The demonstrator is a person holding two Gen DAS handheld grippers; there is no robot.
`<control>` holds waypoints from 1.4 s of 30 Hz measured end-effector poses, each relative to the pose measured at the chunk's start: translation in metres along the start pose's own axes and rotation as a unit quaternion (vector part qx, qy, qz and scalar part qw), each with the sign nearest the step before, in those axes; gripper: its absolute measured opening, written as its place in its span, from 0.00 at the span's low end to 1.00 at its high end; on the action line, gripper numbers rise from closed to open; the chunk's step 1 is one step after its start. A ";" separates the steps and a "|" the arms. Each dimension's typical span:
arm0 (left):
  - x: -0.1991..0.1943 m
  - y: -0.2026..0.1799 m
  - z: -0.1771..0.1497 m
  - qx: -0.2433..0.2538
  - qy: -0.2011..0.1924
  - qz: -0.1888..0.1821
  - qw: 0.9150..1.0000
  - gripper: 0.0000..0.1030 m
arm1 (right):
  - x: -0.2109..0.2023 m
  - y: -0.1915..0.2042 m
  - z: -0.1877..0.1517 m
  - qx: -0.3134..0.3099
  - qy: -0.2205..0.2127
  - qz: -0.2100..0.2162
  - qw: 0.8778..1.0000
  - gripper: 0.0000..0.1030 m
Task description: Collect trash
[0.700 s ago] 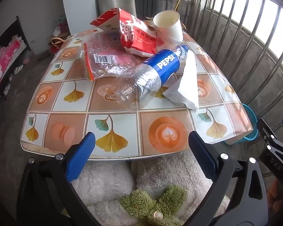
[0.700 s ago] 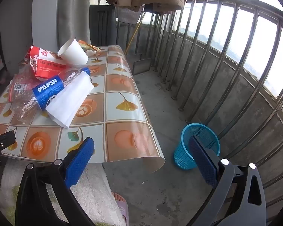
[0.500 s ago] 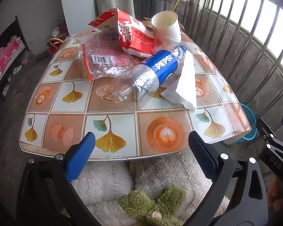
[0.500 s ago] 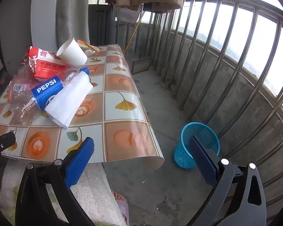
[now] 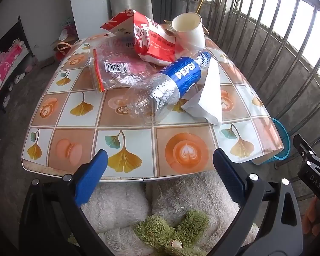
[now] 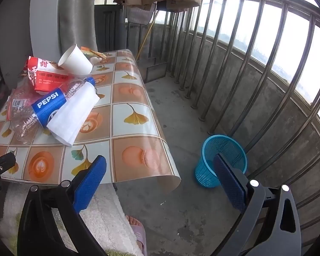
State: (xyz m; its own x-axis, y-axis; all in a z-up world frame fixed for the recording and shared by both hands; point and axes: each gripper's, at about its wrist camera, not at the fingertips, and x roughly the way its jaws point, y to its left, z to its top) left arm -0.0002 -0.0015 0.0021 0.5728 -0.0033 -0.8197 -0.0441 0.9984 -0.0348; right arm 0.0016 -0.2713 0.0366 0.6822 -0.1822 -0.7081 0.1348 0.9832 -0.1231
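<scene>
Both tools wide open, empty: left tool (image 5: 159, 171) above surface (image 5: 125, 162) edge, trash heap beyond — Pepsi bottle (image 5: 170, 87) beside white napkin (image 5: 209, 98), red wrapper (image 5: 153, 42), paper cup (image 5: 189, 31); right tool (image 6: 160, 177) over floor, blue basket (image 6: 221, 157) near railing, contents unclear.

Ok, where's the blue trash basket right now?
The blue basket stands on the floor by the railing, right of the table in the right wrist view.
</scene>
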 end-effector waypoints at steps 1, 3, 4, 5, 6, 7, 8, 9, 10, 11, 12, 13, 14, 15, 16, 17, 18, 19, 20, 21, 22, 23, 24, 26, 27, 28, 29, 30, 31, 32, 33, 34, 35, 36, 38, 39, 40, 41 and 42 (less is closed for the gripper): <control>0.001 -0.001 -0.001 0.001 0.000 0.000 1.000 0.92 | 0.000 0.000 0.000 0.000 0.000 0.000 1.000 0.95; 0.001 -0.002 -0.001 0.000 -0.001 0.000 1.000 0.92 | 0.000 0.000 -0.001 0.001 -0.001 -0.002 1.000 0.95; 0.001 -0.001 -0.001 0.000 -0.001 0.000 1.000 0.92 | 0.000 -0.001 -0.002 0.001 -0.001 -0.002 1.000 0.95; 0.001 -0.001 -0.001 0.000 -0.002 0.000 1.000 0.92 | -0.001 -0.001 -0.002 0.002 -0.001 -0.003 1.000 0.95; 0.001 -0.001 -0.002 -0.001 -0.002 0.000 1.000 0.92 | 0.000 -0.003 -0.002 0.004 0.000 -0.003 1.000 0.95; 0.000 -0.001 -0.002 -0.001 -0.002 -0.001 1.000 0.92 | 0.000 -0.003 -0.003 0.004 0.000 -0.003 1.000 0.95; 0.000 0.000 -0.002 0.000 -0.002 -0.001 1.000 0.92 | 0.000 -0.004 -0.003 0.005 0.000 -0.003 1.000 0.95; 0.000 0.000 -0.001 0.000 -0.002 -0.001 1.000 0.92 | 0.000 -0.003 -0.003 0.005 0.000 -0.003 1.000 0.95; 0.000 0.000 -0.002 0.000 -0.002 -0.001 1.000 0.92 | 0.000 -0.003 -0.003 0.005 0.000 -0.003 1.000 0.95; 0.000 0.000 -0.001 0.000 -0.002 -0.001 1.000 0.92 | 0.000 -0.003 -0.002 0.004 0.000 -0.003 1.000 0.95; 0.000 0.001 -0.001 -0.001 -0.002 -0.001 1.000 0.92 | 0.000 -0.003 -0.003 0.004 0.001 -0.002 1.000 0.95; 0.000 0.001 -0.001 -0.002 -0.002 0.000 1.000 0.92 | 0.000 -0.003 -0.003 0.004 0.001 -0.002 1.000 0.95; 0.000 0.002 -0.001 -0.003 -0.002 0.000 1.000 0.92 | -0.001 -0.003 -0.003 0.004 0.001 -0.001 1.000 0.95; 0.001 0.003 0.000 -0.004 -0.001 0.000 1.000 0.92 | -0.001 -0.002 -0.002 0.003 0.001 -0.001 1.000 0.95; 0.001 0.003 0.000 -0.005 -0.001 0.001 1.000 0.92 | -0.001 -0.002 -0.002 0.002 0.001 0.000 1.000 0.95; 0.001 0.004 0.000 -0.005 -0.001 0.001 1.000 0.92 | -0.001 -0.001 -0.002 0.001 0.001 0.000 1.000 0.95; 0.001 0.004 0.000 -0.006 -0.001 0.002 1.000 0.92 | -0.001 0.000 -0.002 0.000 0.002 0.000 1.000 0.95; 0.001 0.005 0.001 -0.007 -0.002 0.003 1.000 0.92 | -0.001 0.000 -0.002 0.000 0.002 0.001 1.000 0.95; 0.001 0.005 0.001 -0.007 -0.002 0.004 1.000 0.92 | 0.000 0.001 -0.001 -0.001 0.003 0.001 1.000 0.95; 0.001 0.005 0.001 -0.007 -0.002 0.004 1.000 0.92 | 0.000 0.002 -0.001 -0.002 0.002 0.001 1.000 0.95; 0.000 0.005 0.001 -0.008 -0.003 0.005 1.000 0.92 | -0.001 0.002 0.000 -0.002 0.003 0.002 1.000 0.95; 0.000 0.006 0.001 -0.009 -0.003 0.005 1.000 0.92 | -0.001 0.002 0.000 -0.003 0.002 0.002 1.000 0.95; 0.001 0.006 0.001 -0.010 -0.002 0.006 1.000 0.92 | -0.001 0.003 0.000 -0.003 0.002 0.002 1.000 0.95; 0.002 0.007 0.001 -0.012 -0.001 0.007 1.000 0.92 | -0.001 0.003 0.000 -0.003 0.002 0.003 1.000 0.95; 0.002 0.008 0.002 -0.013 0.000 0.007 1.000 0.92 | -0.001 0.003 0.001 -0.003 0.002 0.003 1.000 0.95; 0.002 0.008 0.002 -0.014 0.000 0.007 1.000 0.92 | -0.001 0.003 0.001 -0.003 0.002 0.003 1.000 0.95; 0.002 0.008 0.002 -0.014 0.000 0.008 1.000 0.92 | -0.002 0.004 0.001 -0.003 0.001 0.003 1.000 0.95; 0.002 0.009 0.002 -0.015 0.000 0.008 1.000 0.92 | -0.001 0.004 0.002 -0.004 0.001 0.004 1.000 0.95; 0.002 0.009 0.002 -0.015 -0.001 0.008 1.000 0.92 | -0.002 0.005 0.002 -0.004 0.001 0.004 1.000 0.95; 0.002 0.009 0.001 -0.016 -0.001 0.009 1.000 0.92 | -0.001 0.005 0.002 -0.004 0.002 0.004 1.000 0.95; 0.002 0.009 0.002 -0.016 -0.001 0.009 1.000 0.92 | -0.002 0.005 0.002 -0.005 0.002 0.004 1.000 0.95; 0.002 0.009 0.002 -0.015 -0.001 0.009 1.000 0.92 | -0.002 0.006 0.002 -0.005 0.002 0.005 1.000 0.95; 0.002 0.009 0.002 -0.015 -0.001 0.009 1.000 0.92 | -0.002 0.006 0.002 -0.005 0.002 0.004 1.000 0.95; 0.002 0.009 0.002 -0.015 -0.002 0.010 1.000 0.92 | -0.002 0.006 0.002 -0.005 0.002 0.004 1.000 0.95; 0.002 0.009 0.002 -0.016 -0.001 0.010 1.000 0.92 | -0.002 0.006 0.002 -0.004 0.002 0.005 1.000 0.95; 0.002 0.010 0.002 -0.015 -0.001 0.009 1.000 0.92 | -0.002 0.006 0.002 -0.004 0.002 0.005 1.000 0.95; 0.002 0.010 0.002 -0.016 -0.001 0.010 1.000 0.92 | -0.002 0.006 0.002 -0.005 0.002 0.004 1.000 0.95; 0.002 0.010 0.002 -0.016 -0.001 0.010 1.000 0.92 | -0.002 0.005 0.002 -0.005 0.002 0.005 1.000 0.95; 0.002 0.010 0.002 -0.016 -0.001 0.010 1.000 0.92 | -0.003 0.006 0.002 -0.005 0.002 0.005 1.000 0.95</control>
State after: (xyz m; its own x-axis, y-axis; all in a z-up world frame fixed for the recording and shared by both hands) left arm 0.0022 0.0085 0.0013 0.5728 0.0169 -0.8195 -0.0810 0.9961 -0.0361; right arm 0.0020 -0.2651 0.0389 0.6809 -0.1721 -0.7119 0.1204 0.9851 -0.1229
